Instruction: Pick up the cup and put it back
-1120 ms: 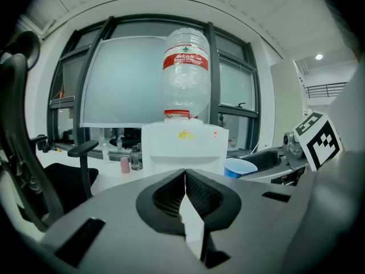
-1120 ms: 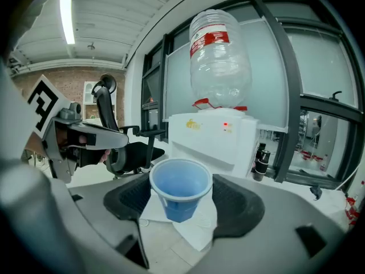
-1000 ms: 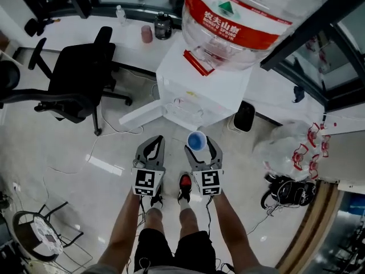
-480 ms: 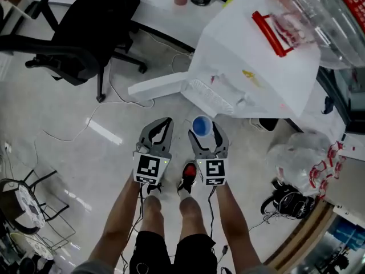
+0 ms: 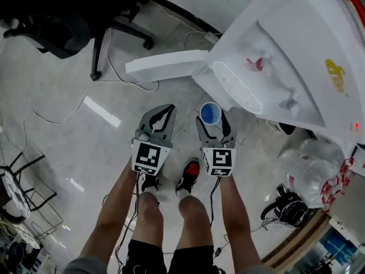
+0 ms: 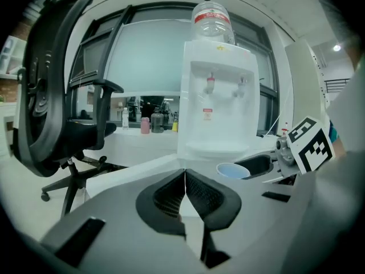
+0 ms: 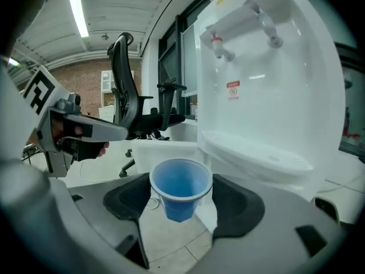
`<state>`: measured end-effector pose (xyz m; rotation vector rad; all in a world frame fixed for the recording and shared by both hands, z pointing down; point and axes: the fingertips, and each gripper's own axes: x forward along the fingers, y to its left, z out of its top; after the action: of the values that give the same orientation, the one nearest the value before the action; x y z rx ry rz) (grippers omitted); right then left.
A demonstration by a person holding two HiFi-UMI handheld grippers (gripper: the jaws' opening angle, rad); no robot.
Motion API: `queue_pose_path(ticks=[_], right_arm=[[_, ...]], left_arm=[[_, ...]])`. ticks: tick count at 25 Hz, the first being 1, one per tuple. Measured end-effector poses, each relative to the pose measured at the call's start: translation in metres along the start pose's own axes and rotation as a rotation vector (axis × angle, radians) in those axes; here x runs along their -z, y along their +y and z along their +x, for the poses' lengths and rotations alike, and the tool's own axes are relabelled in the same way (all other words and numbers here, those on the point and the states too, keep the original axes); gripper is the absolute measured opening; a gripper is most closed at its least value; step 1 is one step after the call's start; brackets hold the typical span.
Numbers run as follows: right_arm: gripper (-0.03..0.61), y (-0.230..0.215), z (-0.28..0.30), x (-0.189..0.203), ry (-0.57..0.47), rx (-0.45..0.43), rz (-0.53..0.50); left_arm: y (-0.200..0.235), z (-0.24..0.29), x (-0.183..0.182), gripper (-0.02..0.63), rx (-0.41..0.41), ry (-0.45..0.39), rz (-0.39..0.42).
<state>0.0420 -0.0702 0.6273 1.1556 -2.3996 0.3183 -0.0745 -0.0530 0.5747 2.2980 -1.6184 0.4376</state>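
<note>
Currently the blue cup (image 7: pixel 181 187) stands upright, mouth up, between the jaws of the right gripper (image 5: pixel 212 120). Both jaws press on its wall just below the rim, and its base hangs free above the floor (image 5: pixel 68 141). The jaws are spread only to the width of the cup.

On the left gripper (image 6: pixel 185 178) the jaws are fully together, tips touching, with nothing between them.

Pose: both forearms (image 5: pixel 122 198) reach forward and down, side by side. The two grippers lie parallel, near each other but apart, with the marker cubes (image 5: pixel 147 157) facing up. The left gripper is just beside the cup's left.

Edges: the white water dispenser (image 7: pixel 274 79) stands near, ahead of the right gripper's jaws. Its drip tray (image 7: pixel 259 153) juts out ahead and to the right of the cup, not touching it. The taps (image 7: pixel 219 47) sit above the tray.

Open room: bare floor lies below both grippers and to the left of the left gripper. A white panel (image 5: pixel 165 65) lies ahead of the left gripper's jaws. A black office chair (image 5: pixel 45 21) stands farther ahead and to the left. A plastic bag (image 5: pixel 305 173) lies to the right of the right gripper, well apart.
</note>
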Motion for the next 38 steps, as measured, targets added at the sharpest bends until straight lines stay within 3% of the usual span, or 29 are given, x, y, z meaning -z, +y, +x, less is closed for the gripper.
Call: queue_pose_path(ticks=[10,17,38], right_arm=[[0.344,-0.026,0.076,0.088,-0.001,0.034,0.000],[0.344,-0.058,0.126,0.128,-0.014,0.077,0.004],[0.344,-0.131,0.223,0.158,-0.030,0.165,-0.005]], left_arm=[[0.011,0.060,0.094,0.025,0.010,0.003,0.018],[0.016,0.100,0.133,0.025,0.014,-0.015,0.024],[0.041,0.171,0.176,0.025,0.005,-0.042,0.035]])
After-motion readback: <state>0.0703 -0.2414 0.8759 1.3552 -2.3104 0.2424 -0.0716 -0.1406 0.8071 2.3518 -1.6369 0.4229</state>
